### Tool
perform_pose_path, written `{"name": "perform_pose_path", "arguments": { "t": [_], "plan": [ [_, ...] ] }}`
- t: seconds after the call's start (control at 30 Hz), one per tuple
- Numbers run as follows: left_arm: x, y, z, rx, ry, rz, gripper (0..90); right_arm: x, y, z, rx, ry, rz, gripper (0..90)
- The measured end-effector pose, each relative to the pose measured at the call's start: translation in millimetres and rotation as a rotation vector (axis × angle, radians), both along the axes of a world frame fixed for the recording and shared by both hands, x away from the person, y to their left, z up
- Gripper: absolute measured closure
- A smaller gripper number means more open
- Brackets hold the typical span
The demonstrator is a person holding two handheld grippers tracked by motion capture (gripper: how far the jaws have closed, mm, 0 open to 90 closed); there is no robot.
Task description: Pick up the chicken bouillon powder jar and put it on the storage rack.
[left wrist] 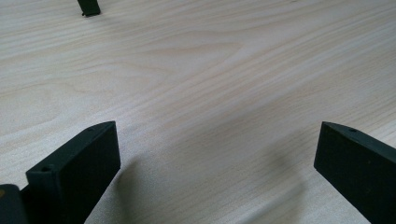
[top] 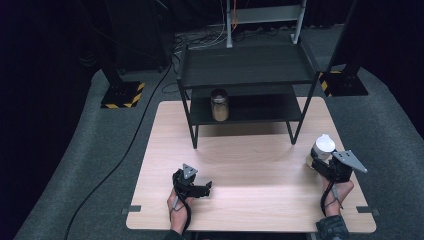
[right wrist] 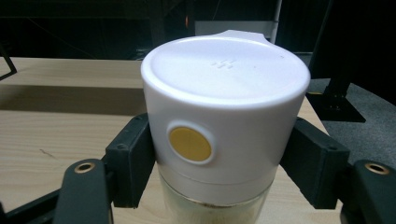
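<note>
High view shows a light wooden table with a black two-level shelf standing at its far side. On the lower level of this shelf stands a jar with a dark lid, near the left legs.

At the right edge of the table, the right gripper holds a container with a white lid. The container is upright and sits close to the right border of the table, well apart from the shelf. In the right gripper view the two black jaws press on both sides of the white lid, one at each side, so the fingers pinch this container. A round yellow spot is on the side of the lid facing the camera, and below the lid a clear body with pale content is visible.

The left gripper rests low near the front-left part of the table, with the person's hand behind it. In the left gripper view its fingers are spread wide, and between them is only the bare wood of the table. One black foot of the shelf appears at the top of that view.
</note>
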State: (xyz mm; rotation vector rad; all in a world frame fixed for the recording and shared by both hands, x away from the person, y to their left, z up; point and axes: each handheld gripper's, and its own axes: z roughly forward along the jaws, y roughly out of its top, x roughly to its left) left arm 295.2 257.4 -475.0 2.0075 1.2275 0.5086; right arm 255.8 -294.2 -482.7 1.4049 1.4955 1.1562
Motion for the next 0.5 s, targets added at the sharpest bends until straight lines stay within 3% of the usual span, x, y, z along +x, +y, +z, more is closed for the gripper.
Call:
{"name": "perform_pose_path", "arguments": {
  "t": [0.5],
  "plan": [
    [0.6,0.0,0.2,0.001,0.002,-0.004,0.0,-3.7,-1.0,16.7,0.004,-0.018,0.040,29.4]
  ]
}}
